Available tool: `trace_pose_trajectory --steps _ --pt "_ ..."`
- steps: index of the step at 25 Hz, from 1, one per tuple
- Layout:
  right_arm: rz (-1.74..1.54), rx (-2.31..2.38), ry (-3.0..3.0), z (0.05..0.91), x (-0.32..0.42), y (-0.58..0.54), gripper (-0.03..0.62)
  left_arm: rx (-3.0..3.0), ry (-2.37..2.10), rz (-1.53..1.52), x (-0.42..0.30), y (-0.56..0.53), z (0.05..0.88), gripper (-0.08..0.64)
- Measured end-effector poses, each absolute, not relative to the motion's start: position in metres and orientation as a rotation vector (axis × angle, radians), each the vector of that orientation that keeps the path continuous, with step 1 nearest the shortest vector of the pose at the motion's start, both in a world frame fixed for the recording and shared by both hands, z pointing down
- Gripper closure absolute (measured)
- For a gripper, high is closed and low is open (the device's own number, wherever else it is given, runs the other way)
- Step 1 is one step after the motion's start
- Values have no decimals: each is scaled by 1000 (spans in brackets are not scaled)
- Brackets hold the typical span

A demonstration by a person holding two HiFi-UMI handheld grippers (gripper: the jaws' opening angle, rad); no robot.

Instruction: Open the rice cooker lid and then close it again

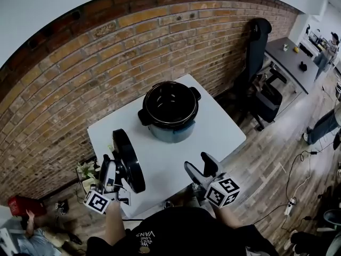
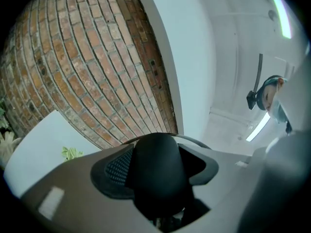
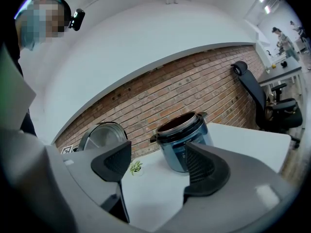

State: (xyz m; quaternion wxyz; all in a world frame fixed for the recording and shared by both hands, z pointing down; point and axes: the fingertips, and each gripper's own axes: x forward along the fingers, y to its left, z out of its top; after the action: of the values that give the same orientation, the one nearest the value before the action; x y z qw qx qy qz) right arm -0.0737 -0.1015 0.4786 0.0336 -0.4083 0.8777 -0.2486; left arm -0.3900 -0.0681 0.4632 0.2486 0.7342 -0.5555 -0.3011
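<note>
Fingers (image 2: 115,170) of the left gripper (image 2: 160,173) clamp the knob (image 2: 156,154), lid (image 1: 129,161) on edge at lower left, open cooker (image 1: 169,112) up-right at centre (right gripper (image 1: 199,167) hangs empty, jaws apart).

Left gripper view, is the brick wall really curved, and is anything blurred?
Left gripper view: the wide-angle lens bows the brick wall; the black lid handle between the jaws looks soft, too close. Head view: same bowing. Right gripper view: rice cooker sharp.
</note>
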Motion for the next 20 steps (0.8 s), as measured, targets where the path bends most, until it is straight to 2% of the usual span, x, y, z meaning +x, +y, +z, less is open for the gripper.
trace_pose_trajectory --steps 13,20 --pt "-783 -1313 2658 479 -43 -129 253 2207 -1434 -808 -362 -137 404 284" --pt "-792 -1353 2629 481 -9 -153 253 2352 -1543 -601 -345 -210 371 284"
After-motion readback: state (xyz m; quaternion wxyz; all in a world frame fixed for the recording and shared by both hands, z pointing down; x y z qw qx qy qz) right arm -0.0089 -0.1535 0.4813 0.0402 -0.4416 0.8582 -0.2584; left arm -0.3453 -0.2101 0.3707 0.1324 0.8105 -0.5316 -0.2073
